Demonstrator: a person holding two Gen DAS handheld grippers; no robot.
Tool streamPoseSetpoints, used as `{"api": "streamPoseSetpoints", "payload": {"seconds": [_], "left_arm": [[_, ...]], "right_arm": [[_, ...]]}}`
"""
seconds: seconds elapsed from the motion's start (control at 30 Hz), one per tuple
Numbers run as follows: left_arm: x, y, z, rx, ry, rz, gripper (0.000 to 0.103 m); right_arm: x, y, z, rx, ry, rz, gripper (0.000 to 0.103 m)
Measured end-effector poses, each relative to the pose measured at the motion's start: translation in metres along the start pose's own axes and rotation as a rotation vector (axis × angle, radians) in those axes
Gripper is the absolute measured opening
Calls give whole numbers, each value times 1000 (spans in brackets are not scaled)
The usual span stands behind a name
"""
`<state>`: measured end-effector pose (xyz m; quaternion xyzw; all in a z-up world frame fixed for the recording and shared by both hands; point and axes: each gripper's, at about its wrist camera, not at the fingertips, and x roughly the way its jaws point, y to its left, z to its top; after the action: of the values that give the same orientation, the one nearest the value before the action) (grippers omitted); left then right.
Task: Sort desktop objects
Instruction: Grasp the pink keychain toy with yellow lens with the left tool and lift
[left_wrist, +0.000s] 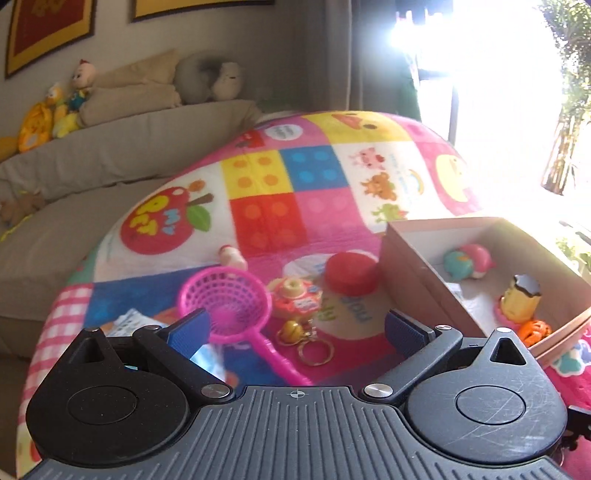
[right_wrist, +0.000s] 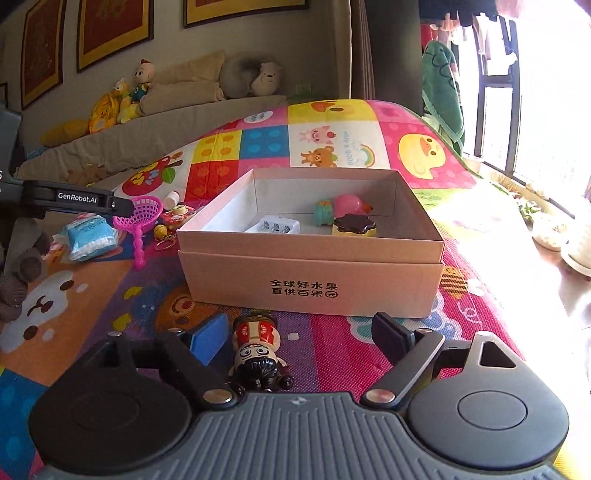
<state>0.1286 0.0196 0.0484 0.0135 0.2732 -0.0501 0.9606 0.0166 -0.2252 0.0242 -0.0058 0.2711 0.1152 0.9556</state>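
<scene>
In the right wrist view my right gripper (right_wrist: 301, 336) stands open just above the play mat. A small figurine (right_wrist: 258, 347) with a black beard and red-and-white robe lies on the mat between its fingers, nearer the left blue pad (right_wrist: 210, 334), and neither pad presses on it. Just beyond stands the cardboard box (right_wrist: 314, 280), holding a white case (right_wrist: 273, 225), a pink toy (right_wrist: 351, 205) and a pudding toy (right_wrist: 354, 225). My left gripper (left_wrist: 297, 330) is open over a pink toy sieve (left_wrist: 225, 299), a gold bell keyring (left_wrist: 295, 330) and an orange apple toy (left_wrist: 293, 295), gripping nothing.
A red round lid (left_wrist: 351, 273) and a small white bottle (left_wrist: 232, 256) lie past the sieve. A blue packet (right_wrist: 90, 236) sits left of it. A grey sofa (right_wrist: 207, 110) with plush toys runs behind the mat. Plant pots (right_wrist: 576, 243) stand by the bright window on the right.
</scene>
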Motion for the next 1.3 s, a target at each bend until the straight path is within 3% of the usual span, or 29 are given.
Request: {"api": "streamPoseSetpoints", "payload": {"seconds": [0.1, 0.17, 0.23, 0.33, 0.5, 0.53, 0.57, 0.63, 0.8, 1.13, 1.2, 1.3], "left_arm": [[39, -9, 3, -26, 88, -72, 102], [60, -6, -2, -75, 160, -112, 90], [72, 0, -6, -91, 178, -88, 90], [80, 11, -2, -78, 144, -26, 96], [102, 16, 16, -38, 139, 26, 95], [107, 14, 18, -23, 146, 42, 88], [110, 12, 18, -17, 156, 50, 76], [108, 8, 15, -11, 167, 43, 63], [71, -8, -6, 48, 150, 38, 63], [-73, -23, -56, -47, 156, -185, 63], [-94, -24, -65, -59, 140, -184, 63], [-106, -24, -78, -42, 113, -121, 63]], "right_arm": [[-1, -1, 0, 6, -10, -7, 86], [-3, -1, -1, 9, -17, -10, 87], [-4, -1, -1, 13, -24, -9, 88], [-4, -3, -1, 17, -27, -1, 89], [-4, -4, -1, 22, -26, 11, 90], [-4, -4, -1, 24, -27, 12, 90], [-4, -4, -2, 26, -27, 12, 90], [-4, -5, -2, 31, -25, 12, 91], [-3, -5, -1, 35, -23, 13, 92], [-2, -5, -1, 37, -20, 3, 94], [-1, -5, -1, 35, -19, 1, 95], [-1, -4, -1, 34, -17, -2, 95]]}}
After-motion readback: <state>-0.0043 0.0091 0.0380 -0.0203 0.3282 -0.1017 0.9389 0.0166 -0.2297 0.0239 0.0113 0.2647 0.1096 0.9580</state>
